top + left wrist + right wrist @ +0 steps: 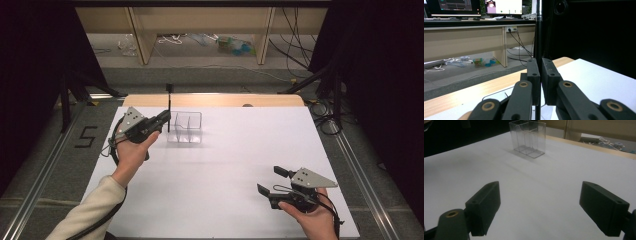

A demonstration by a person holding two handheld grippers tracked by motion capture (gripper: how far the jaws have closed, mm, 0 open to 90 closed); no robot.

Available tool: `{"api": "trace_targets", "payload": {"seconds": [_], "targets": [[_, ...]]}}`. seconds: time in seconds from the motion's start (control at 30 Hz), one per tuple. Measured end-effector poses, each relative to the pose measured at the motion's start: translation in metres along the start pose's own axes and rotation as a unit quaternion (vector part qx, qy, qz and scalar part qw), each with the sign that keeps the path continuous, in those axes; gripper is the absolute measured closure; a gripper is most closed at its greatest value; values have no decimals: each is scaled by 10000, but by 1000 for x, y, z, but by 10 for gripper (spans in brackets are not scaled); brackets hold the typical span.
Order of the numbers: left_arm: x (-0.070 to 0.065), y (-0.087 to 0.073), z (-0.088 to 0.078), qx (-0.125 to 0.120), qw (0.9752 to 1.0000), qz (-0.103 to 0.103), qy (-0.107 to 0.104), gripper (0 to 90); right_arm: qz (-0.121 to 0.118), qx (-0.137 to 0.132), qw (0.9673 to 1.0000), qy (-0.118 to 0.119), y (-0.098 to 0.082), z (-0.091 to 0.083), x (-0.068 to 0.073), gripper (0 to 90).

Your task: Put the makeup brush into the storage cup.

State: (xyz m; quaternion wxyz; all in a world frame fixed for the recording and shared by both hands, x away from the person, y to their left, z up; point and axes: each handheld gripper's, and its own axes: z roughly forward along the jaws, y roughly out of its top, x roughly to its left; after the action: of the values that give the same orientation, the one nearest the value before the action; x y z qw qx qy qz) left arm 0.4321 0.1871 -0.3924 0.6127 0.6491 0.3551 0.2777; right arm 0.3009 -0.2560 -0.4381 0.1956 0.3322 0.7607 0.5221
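The left gripper (162, 119) holds a thin black rod (169, 107) upright, its jaws pinching the rod low on its length, just left of the clear box (186, 127) at the far side of the white surface (235, 165). The right gripper (272, 181) hovers near the front right, well apart from the box, jaws spread with nothing between them.

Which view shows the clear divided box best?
The right gripper view: the clear box stands unobstructed, its dividers plain. The high view shows it smaller, beside the left tool. In the left gripper view I cannot make it out.
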Motion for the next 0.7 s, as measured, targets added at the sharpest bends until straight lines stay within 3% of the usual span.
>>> {"api": "trace_targets", "payload": {"seconds": [0.13, 0.23, 0.7], "targets": [[1, 1, 0, -1, 10000, 15, 9, 853, 82, 41, 9999, 42, 0, 0, 1, 181], [1, 1, 1, 1, 10000, 26, 9, 853, -8, 15, 10000, 4, 0, 0, 0, 181], [2, 3, 4, -27, 10000, 7, 17, 853, -1, 0, 10000, 3, 0, 0, 0, 182]]}}
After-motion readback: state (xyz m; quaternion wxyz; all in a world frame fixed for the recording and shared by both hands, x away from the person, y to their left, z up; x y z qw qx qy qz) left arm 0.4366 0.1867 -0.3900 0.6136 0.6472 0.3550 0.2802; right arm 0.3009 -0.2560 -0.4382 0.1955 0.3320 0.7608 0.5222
